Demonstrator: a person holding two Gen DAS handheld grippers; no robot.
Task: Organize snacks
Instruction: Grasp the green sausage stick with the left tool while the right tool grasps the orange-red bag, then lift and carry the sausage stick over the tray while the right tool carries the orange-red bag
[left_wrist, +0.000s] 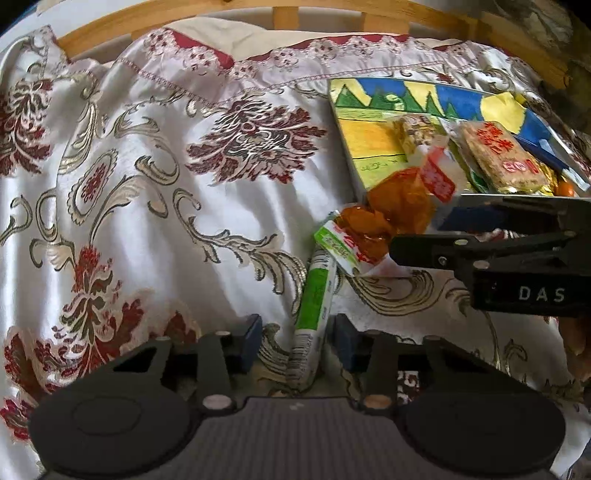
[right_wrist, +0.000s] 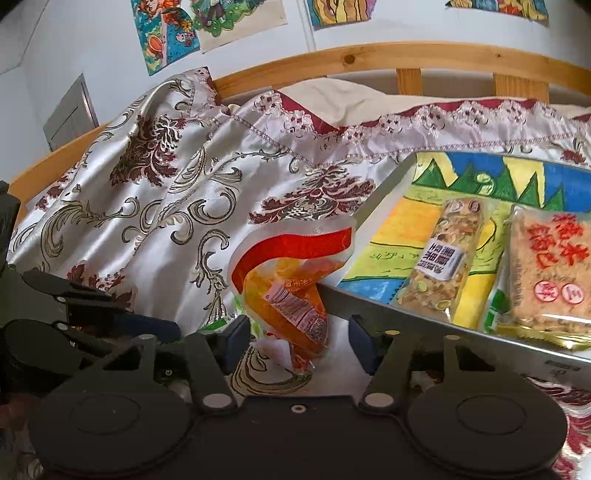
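Note:
A metal tray (left_wrist: 349, 147) lined with a colourful drawing lies on the bed at the right; it also shows in the right wrist view (right_wrist: 354, 301). It holds a nut bar (right_wrist: 443, 254) and a rice cracker pack (right_wrist: 550, 273). An orange dried-fruit packet (right_wrist: 291, 288) leans on the tray's near rim, between the open fingers of my right gripper (right_wrist: 299, 341), which also shows in the left wrist view (left_wrist: 424, 234). A green-and-white stick packet (left_wrist: 314, 310) lies on the cloth between the open fingers of my left gripper (left_wrist: 297, 343). Neither gripper clamps its packet.
A white satin bedspread (left_wrist: 166, 206) with red and gold flowers covers the bed. A wooden bed rail (right_wrist: 369, 55) runs along the back, with drawings (right_wrist: 170, 33) on the wall above. More snack packs (left_wrist: 506, 155) lie in the tray.

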